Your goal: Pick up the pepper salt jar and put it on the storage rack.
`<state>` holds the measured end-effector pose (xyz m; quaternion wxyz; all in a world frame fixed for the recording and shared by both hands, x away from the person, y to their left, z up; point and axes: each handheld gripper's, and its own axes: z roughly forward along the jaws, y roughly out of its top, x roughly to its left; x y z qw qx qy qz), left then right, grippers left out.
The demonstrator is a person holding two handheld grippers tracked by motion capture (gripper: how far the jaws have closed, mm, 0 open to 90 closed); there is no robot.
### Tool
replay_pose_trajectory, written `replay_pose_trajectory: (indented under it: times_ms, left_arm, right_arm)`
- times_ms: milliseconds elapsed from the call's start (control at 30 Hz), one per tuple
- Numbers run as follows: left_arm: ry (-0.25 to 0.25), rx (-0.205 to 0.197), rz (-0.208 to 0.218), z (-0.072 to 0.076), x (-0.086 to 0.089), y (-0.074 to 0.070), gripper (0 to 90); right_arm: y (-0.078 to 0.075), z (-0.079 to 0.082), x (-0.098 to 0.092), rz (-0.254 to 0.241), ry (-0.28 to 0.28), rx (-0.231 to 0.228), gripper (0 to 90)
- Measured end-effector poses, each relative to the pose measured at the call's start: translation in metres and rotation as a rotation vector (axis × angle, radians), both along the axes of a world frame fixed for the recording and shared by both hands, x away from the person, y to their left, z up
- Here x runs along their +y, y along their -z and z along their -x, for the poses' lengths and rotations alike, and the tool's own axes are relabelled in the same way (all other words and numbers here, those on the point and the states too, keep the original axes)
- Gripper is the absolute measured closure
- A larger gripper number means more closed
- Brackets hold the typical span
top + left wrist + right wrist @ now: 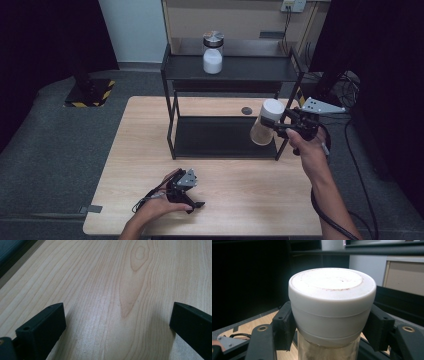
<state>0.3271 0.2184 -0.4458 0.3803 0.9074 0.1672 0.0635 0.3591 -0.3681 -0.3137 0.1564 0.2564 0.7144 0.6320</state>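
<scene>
right gripper view looks straight along the jaws at a jar with a white lid (332,302), and both black pads press just under that lid, on the lid's skirt, so the right gripper (329,330) is clenched on the jar. the grip sits high, probably because the lid's wider band gives the pads a ledge and keeps the glass body from slipping down. in the high view the same jar (265,127) hangs tilted in the air just ahead of the right gripper (280,127), at the right front post of the black two-tier shelf (230,75), its base over the right end of the lower tier; it rests on nothing. its contents look pale brown and fill the lower part. judging by that pose, the jar is being carried to or from the shelf.

beyond this gripper, up on the top tier, stands a second jar with a metal lid (212,52), upright and part-filled with white powder. the left gripper (192,192) lies well apart, low on the wooden table (240,195) near the person's edge; in the left gripper view its jaws stand wide apart over bare wood with nothing between them, likely parked out of the way.

counted: two jars, one shelf with two tiers, two grippers, one table, and one small dark disc (246,110) on the table behind the shelf.
</scene>
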Motion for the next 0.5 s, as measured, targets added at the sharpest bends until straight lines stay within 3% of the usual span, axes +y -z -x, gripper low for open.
replay_pose_trajectory:
  times_ms: [233,500]
  left_arm:
    - [0.0,0.0,0.0,0.0,0.0,0.0,0.0]
    - [0.0,0.0,0.0,0.0,0.0,0.0,0.0]
  right_arm:
    - [-0.016,-0.006,0.0,0.006,-0.019,-0.015,35.7]
    - [-0.038,-0.022,-0.002,0.008,-0.105,-0.026,35.7]
